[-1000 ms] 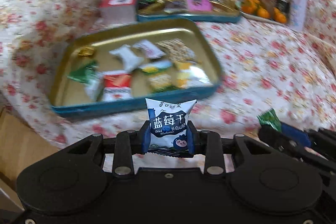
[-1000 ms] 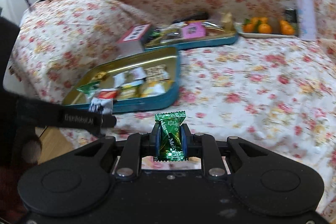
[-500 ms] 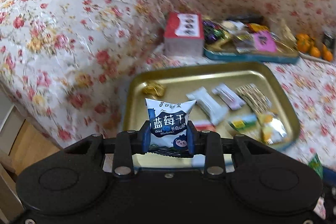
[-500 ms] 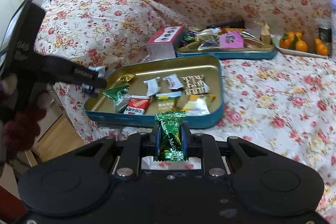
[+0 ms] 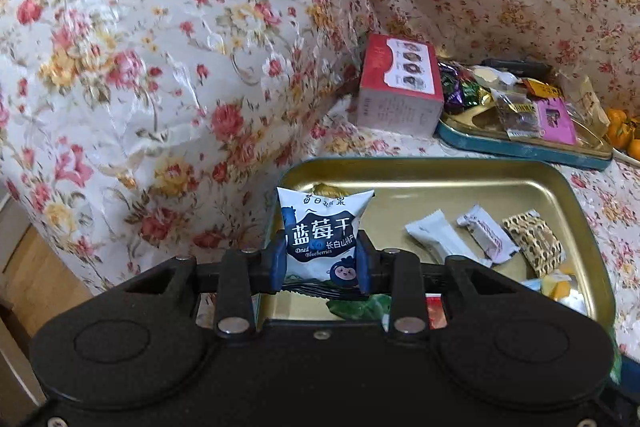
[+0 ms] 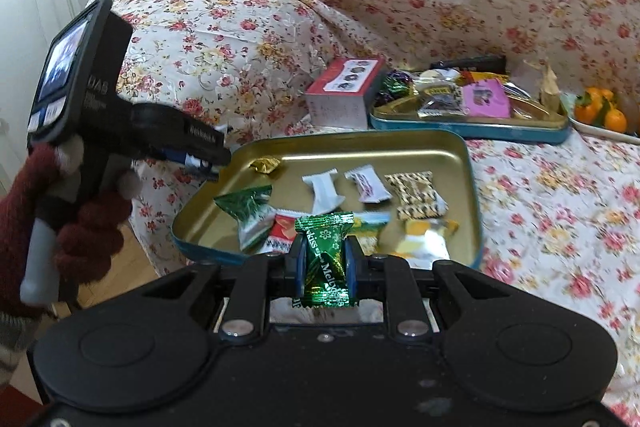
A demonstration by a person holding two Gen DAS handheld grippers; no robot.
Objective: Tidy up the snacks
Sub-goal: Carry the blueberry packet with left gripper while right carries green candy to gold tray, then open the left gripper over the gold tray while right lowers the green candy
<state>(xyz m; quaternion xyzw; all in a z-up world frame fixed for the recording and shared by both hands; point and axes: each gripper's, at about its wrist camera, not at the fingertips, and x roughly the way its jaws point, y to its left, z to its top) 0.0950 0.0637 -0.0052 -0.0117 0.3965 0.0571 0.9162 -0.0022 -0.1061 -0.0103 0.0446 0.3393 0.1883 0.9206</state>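
Note:
My left gripper (image 5: 322,259) is shut on a white and blue dried blueberry packet (image 5: 320,227), held upright over the near left corner of the gold tin tray (image 5: 460,175). From the right wrist view, the left gripper (image 6: 200,161) sits at the tray's (image 6: 360,143) left rim, held by a hand in a dark red glove (image 6: 80,227). My right gripper (image 6: 323,267) is shut on a green foil candy (image 6: 324,259) just before the tray's near edge. Several wrapped snacks lie in the tray, among them a white bar (image 6: 324,187) and a leopard-print pack (image 6: 416,193).
A second tin (image 6: 472,129) heaped with snacks stands behind, with a red and white box (image 6: 344,91) to its left and tangerines (image 6: 600,111) on a plate to its right. All rest on a floral-covered sofa (image 6: 540,207); its armrest (image 5: 160,67) bulges at left. Wooden floor (image 5: 28,267) lies below.
Both grippers have swung left with their snacks. The left one now hangs at the tray's left corner by the armrest; the tray has come closer in the right wrist view.

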